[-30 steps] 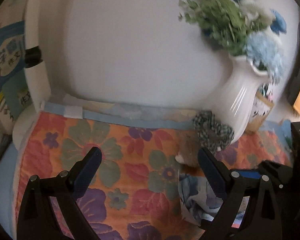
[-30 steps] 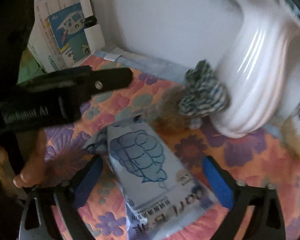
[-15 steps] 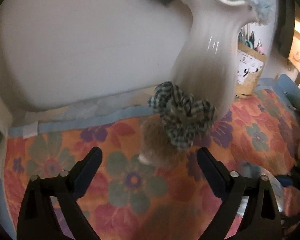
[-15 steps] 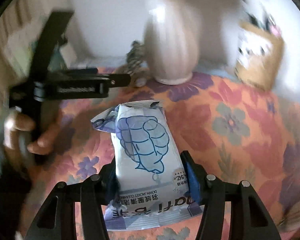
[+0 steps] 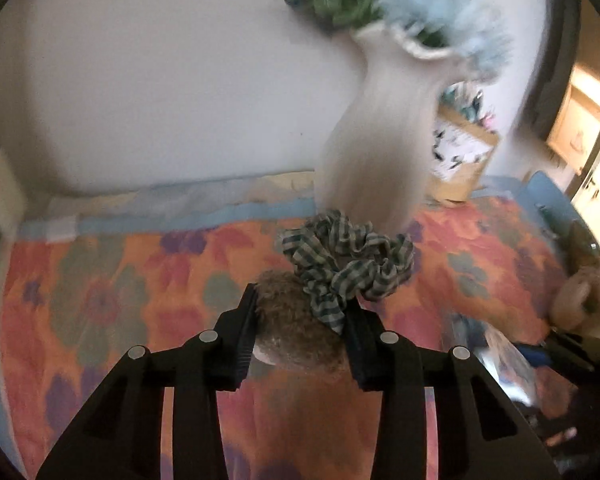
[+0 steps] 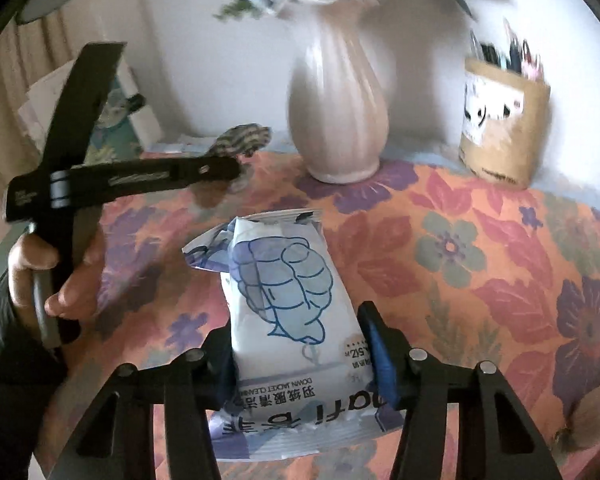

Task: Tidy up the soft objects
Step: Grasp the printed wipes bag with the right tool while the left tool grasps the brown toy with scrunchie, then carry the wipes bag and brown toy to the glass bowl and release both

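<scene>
The brown furry soft toy (image 5: 296, 336) with a green checked scrunchie (image 5: 346, 258) draped over its top sits between the fingers of the left claw (image 5: 302, 332), which is pinched narrow on its sides, just in front of the white ribbed vase (image 5: 374, 152) on the flowered tabletop (image 5: 112, 280). In the right wrist view, the right claw (image 6: 300, 354) is closed narrow on a pale blue wipes packet (image 6: 288, 300) printed with a quilted-jacket drawing, gripping it near its lower half while its crumpled top end points toward the vase (image 6: 338, 104). The left claw (image 6: 220, 170) shows there from the side, held by a bare hand (image 6: 48, 280), its tip beside the scrunchie (image 6: 242, 140). A brown pen holder (image 6: 502, 128) stands to the right of the vase, well apart from both claws.
</scene>
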Demonstrator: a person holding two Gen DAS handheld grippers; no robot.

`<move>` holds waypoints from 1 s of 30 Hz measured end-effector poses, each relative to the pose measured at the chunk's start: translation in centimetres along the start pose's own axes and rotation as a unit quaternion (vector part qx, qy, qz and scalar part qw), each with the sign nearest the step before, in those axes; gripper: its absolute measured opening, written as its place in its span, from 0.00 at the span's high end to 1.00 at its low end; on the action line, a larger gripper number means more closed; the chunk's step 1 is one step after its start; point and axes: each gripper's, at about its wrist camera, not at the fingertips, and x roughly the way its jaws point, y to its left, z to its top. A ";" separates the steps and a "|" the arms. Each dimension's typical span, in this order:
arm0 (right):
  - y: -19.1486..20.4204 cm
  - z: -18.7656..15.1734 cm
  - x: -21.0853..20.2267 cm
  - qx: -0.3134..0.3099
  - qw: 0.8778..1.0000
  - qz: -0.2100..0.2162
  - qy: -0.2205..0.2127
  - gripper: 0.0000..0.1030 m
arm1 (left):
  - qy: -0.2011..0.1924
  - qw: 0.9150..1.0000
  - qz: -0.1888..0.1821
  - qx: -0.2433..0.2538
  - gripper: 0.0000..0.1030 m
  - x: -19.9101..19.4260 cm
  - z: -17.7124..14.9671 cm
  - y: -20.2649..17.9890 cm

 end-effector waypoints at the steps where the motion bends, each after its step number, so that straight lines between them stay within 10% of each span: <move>1: 0.0 -0.4 -0.6 0.004 1.000 0.003 -0.001 0.48 | -0.005 1.000 -0.002 -0.003 0.66 -1.1 -0.7 -0.1; 10: -0.5 -4.9 -3.6 0.066 0.997 0.008 0.028 0.47 | -0.001 0.999 -0.029 -0.017 0.66 -6.6 -7.8 -2.7; 18: -0.2 -6.0 -3.7 0.089 0.995 0.020 0.035 0.20 | 0.013 0.998 0.036 0.057 0.63 -7.5 -12.4 -5.9; 30: 3.4 -6.5 -2.5 -0.009 0.995 -0.089 0.044 0.35 | 0.020 0.995 0.061 0.080 0.57 -7.0 -12.9 -6.8</move>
